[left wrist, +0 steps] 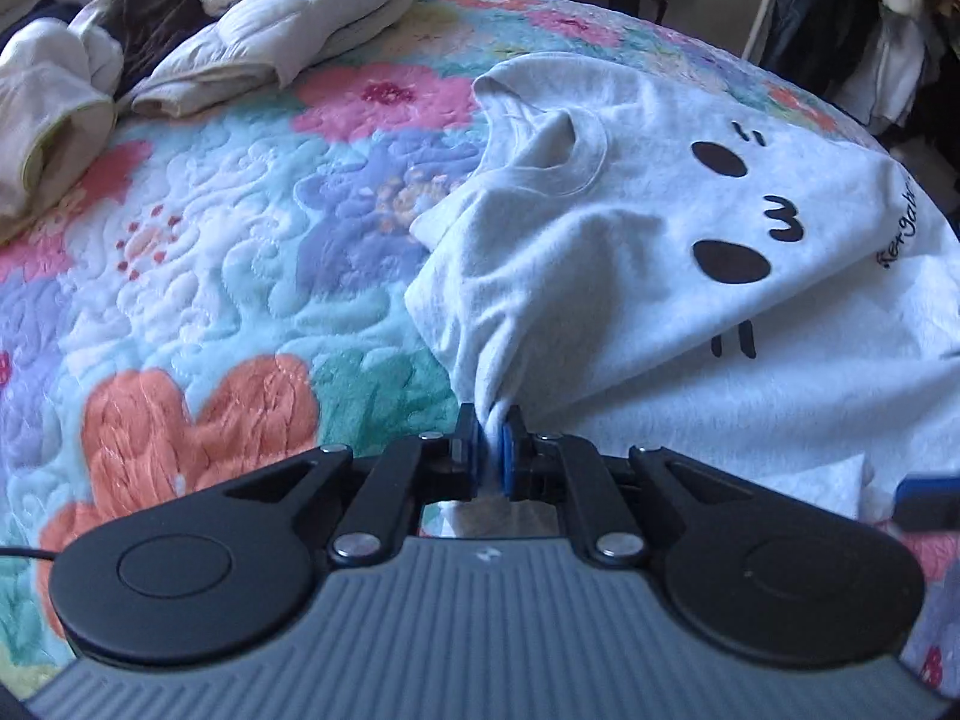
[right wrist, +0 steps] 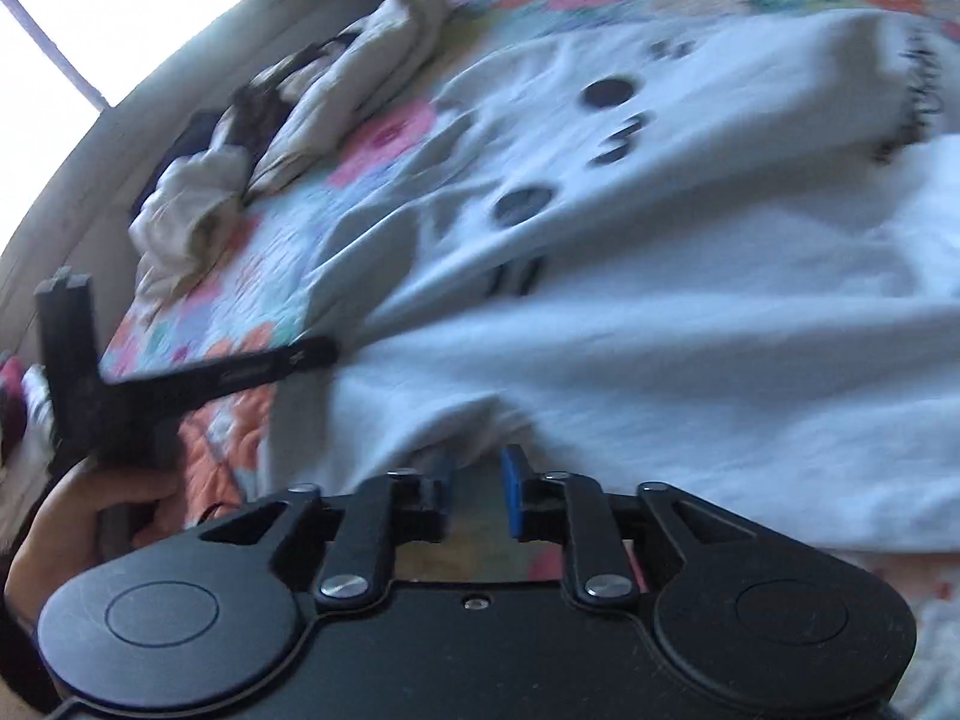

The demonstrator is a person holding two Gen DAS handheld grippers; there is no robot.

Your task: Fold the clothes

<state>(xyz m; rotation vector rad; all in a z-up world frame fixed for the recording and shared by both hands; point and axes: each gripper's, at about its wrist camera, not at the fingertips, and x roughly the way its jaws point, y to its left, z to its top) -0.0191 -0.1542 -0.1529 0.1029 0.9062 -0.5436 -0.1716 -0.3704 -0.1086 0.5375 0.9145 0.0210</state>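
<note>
the white shirt (left wrist: 630, 252) lies on the quilt (left wrist: 210, 252), soft, light and apt to bunch. left gripper (left wrist: 493, 438) pinches a gathered fold at its edge. right gripper (right wrist: 477, 483) is partly open, nothing visibly clamped; a seam or hem would probably hold best.

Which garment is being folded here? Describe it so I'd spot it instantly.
On the floral quilt, away from the heap of pale jackets, lies a white T-shirt. Unlike those, it bears a black cartoon face, and the left gripper pinches its edge.
</note>
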